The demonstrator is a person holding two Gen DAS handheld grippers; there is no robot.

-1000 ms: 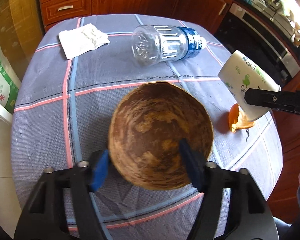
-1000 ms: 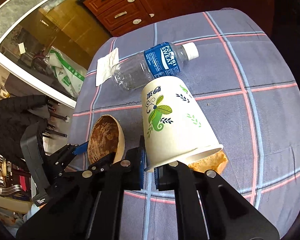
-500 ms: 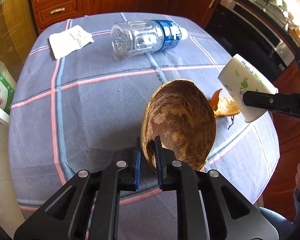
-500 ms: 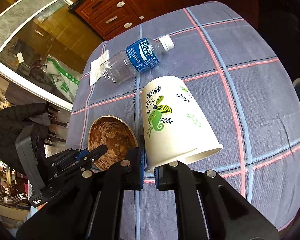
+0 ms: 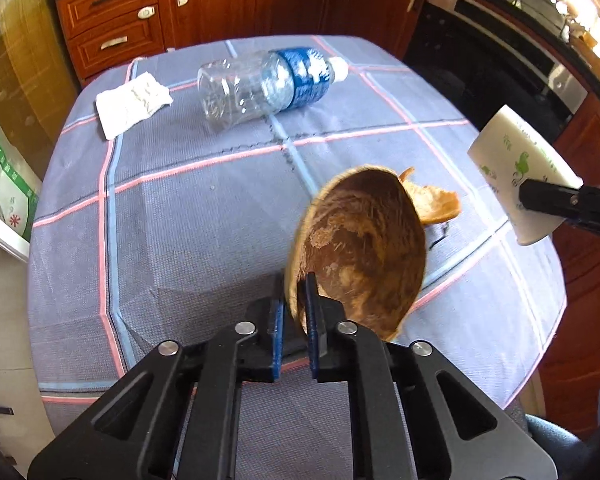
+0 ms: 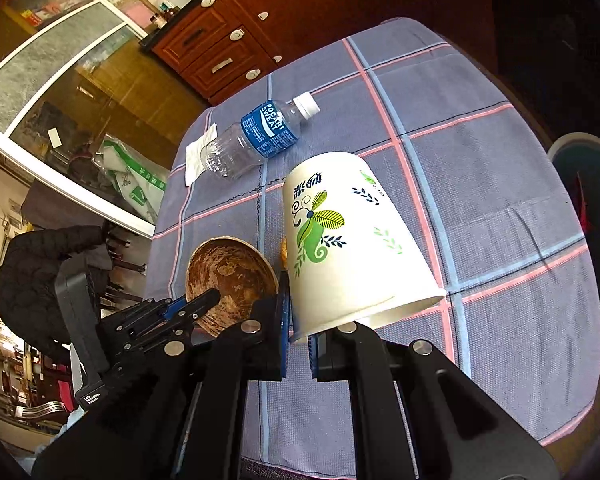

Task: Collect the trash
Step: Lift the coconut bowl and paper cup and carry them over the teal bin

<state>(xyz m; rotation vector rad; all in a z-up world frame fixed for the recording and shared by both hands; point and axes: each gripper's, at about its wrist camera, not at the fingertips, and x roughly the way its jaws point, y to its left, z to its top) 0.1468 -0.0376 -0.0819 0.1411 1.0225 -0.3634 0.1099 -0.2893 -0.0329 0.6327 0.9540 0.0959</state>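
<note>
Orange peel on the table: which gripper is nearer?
Left. The left gripper holds the coconut shell just before the orange peel; the right gripper, gripping the paper cup, is farther off.

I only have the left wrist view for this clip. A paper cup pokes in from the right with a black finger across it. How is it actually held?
Observer: The right gripper is shut on the white paper cup with green leaf print. The jaws pinch its rim, and its base points away.
Operator: Any bin nearby? I see none.
Observer: A teal container with a white rim sits past the table's right edge. I cannot tell if it is a bin.
Operator: What does the bottle's label say?
Observer: The clear plastic bottle lies on the grey checked tablecloth. Its blue label reads POCARI SWEAT.
</note>
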